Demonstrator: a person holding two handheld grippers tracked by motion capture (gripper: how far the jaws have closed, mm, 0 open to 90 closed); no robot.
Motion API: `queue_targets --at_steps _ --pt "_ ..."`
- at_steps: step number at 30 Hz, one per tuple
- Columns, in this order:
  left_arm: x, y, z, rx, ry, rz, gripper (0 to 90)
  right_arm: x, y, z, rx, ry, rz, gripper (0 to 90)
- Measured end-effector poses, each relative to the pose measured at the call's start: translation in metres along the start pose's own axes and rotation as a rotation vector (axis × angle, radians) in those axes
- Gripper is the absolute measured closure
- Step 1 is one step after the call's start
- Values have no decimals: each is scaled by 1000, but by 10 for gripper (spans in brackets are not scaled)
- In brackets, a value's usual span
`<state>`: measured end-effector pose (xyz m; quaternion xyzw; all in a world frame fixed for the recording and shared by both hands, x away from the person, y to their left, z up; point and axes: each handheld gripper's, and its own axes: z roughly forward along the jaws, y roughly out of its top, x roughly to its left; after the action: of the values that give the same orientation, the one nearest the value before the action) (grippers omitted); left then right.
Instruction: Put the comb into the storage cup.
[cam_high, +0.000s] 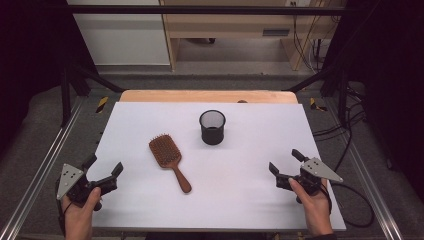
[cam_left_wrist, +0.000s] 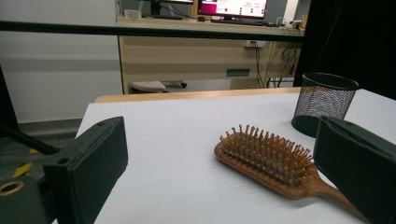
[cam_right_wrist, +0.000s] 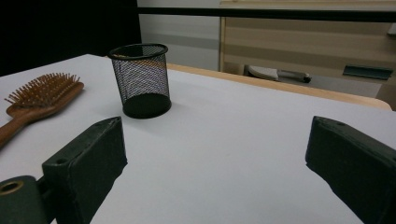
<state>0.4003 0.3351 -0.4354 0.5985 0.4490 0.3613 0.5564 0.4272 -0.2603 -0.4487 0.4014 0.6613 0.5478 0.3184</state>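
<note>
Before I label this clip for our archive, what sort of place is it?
Probably a lab or office recording station: a white table inside a black frame, computer monitors on a wooden desk behind, and loose cables on the floor.

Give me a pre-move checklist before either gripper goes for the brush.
1. Left gripper open, holding nothing: ok.
2. Right gripper open, holding nothing: ok.
3. Brush lies flat, bristles up, handle toward the person, nothing touching it: ok.
4. Path from left gripper to brush free of other things on the table: ok.
5. Cup upright, apart from the brush: ok.
6. Cup empty: looks so in the right gripper view, but the bottom is dark: cannot tell.
</note>
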Motion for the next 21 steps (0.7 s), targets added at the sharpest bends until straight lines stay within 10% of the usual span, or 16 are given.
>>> queue_targets --at_steps 12,21 --pt "-9 3 1 1 0 -2 28 0 0 -1 -31 -2 -1 74" --pt "-42 14 8 27 -40 27 31 1 0 1 -31 9 0 73"
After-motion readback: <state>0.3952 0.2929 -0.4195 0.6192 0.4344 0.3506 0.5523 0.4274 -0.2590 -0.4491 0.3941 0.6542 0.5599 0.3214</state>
